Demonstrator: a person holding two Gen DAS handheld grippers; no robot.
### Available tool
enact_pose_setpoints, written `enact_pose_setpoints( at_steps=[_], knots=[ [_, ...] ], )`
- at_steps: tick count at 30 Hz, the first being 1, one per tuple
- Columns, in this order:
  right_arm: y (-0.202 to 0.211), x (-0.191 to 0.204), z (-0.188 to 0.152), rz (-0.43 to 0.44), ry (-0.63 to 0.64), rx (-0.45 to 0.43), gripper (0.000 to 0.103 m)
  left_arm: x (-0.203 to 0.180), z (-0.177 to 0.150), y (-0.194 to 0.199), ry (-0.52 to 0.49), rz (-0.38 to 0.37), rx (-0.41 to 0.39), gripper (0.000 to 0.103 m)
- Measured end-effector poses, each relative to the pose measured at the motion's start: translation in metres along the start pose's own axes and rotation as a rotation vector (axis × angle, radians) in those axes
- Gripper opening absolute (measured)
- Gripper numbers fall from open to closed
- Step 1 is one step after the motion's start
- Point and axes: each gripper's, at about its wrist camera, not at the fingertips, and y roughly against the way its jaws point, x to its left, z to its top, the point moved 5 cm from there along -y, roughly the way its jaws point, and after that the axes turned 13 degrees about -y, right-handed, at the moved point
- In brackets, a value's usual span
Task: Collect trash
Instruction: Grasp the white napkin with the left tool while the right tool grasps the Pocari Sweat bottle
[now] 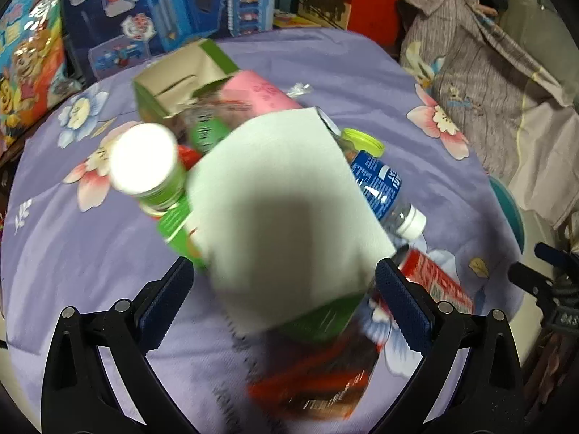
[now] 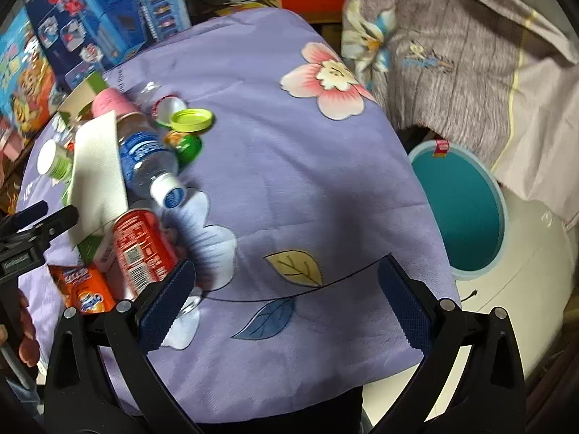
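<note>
The left hand-held gripper [image 1: 282, 289], jaws spread and empty, straddles the white-and-green carton [image 1: 286, 209] directly ahead, nearer than the likewise spread, empty right hand-held gripper [image 2: 286, 289].

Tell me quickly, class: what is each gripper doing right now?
Left gripper: open wide around the white and green carton, not clearly clamped on it.
Right gripper: open, holding nothing, above the purple floral cloth.
</note>
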Motion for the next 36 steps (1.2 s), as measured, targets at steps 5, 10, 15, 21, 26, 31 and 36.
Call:
enact_pose_setpoints(
  at_steps=[5,10,15,21,26,31,36],
  knots=[
    [-0.011,-0.006,0.001,0.002,-0.01,0.023,0.097,-0.007,0.008,-0.021,0.004,-0.034,0.027,0.072],
    [-0.016,0.006,0.007,0.01,0.03,0.025,0.097,-0.005,0.006,-0.02,0.002,-0.02,0.016,0.011],
    [-0.017,0.036,0.02,0.06,0.102,0.026,0.097,0.005,0.004,0.001,-0.008,-0.021,-0.034,0.004],
    [-0.021,0.081,0.033,0.127,0.188,0.04,0.097,0.032,-0.015,0.026,0.049,-0.048,-0.078,0.003],
    [-0.043,0.132,0.045,0.159,0.298,0.066,0.097,0.048,-0.03,0.019,0.085,-0.071,-0.061,0.003],
    [-0.074,0.172,0.053,0.169,0.387,0.128,0.097,0.05,-0.033,0.006,0.093,-0.102,-0.043,0.004],
    [-0.1,0.187,0.056,0.175,0.43,0.19,0.084,0.049,-0.032,-0.008,0.089,-0.116,-0.018,0.007]
  ],
)
